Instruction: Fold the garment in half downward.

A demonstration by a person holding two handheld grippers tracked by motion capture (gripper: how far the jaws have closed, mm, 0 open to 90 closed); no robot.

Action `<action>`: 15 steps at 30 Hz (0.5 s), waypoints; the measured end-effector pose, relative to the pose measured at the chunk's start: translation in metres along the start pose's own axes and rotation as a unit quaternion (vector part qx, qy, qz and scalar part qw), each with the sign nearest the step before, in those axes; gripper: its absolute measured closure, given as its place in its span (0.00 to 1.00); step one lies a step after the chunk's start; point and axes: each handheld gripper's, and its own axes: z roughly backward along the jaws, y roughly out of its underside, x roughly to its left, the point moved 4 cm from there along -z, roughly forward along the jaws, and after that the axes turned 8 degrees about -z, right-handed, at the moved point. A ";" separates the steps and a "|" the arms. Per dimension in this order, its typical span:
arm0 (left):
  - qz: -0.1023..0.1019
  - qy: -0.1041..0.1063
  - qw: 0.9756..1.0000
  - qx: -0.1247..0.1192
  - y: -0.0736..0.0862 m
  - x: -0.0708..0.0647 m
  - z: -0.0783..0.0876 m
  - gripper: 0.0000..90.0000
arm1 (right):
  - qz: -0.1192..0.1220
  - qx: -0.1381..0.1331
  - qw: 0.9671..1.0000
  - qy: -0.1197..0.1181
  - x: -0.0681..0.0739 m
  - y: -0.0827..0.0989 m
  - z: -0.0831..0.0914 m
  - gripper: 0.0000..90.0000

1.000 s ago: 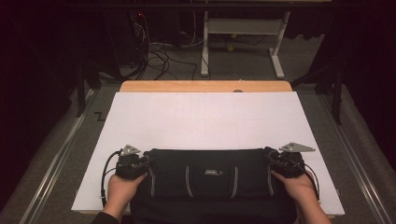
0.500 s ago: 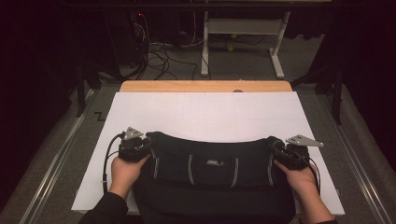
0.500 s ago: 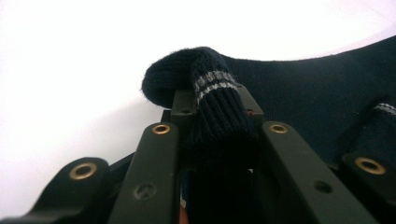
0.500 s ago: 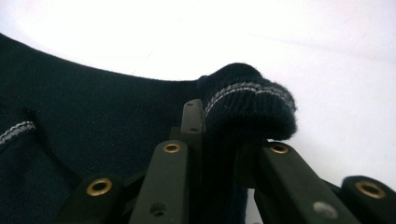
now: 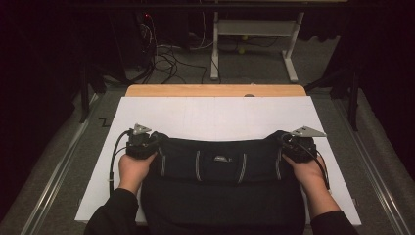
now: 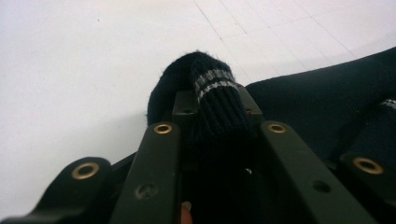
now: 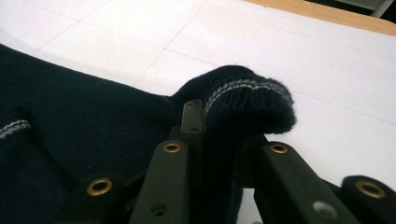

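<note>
Presently listed: one dark navy knitted garment (image 5: 220,181) with pale grey stripes, lying across the near part of the white table sheet (image 5: 220,117), its lower part hanging over the near edge, its upper hem stretched between two hand-held grippers. Left gripper (image 5: 149,143), in the person's left hand (image 5: 133,167): jaws clenched on the garment's left corner, a striped fold of knit (image 6: 212,100) bunched between them; right gripper (image 5: 288,145), in the right hand (image 5: 307,171): jaws clenched on the right corner, a striped fold (image 7: 243,100) likewise pinched. Beyond the sheet, a wooden table edge (image 5: 215,90), then tangled floor cables (image 5: 166,56) and a white desk frame (image 5: 254,29)
</note>
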 end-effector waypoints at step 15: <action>0.050 -0.008 0.996 0.076 0.030 0.000 -0.016 0.28 | -0.006 0.012 1.000 -0.002 -0.001 0.009 -0.007 0.88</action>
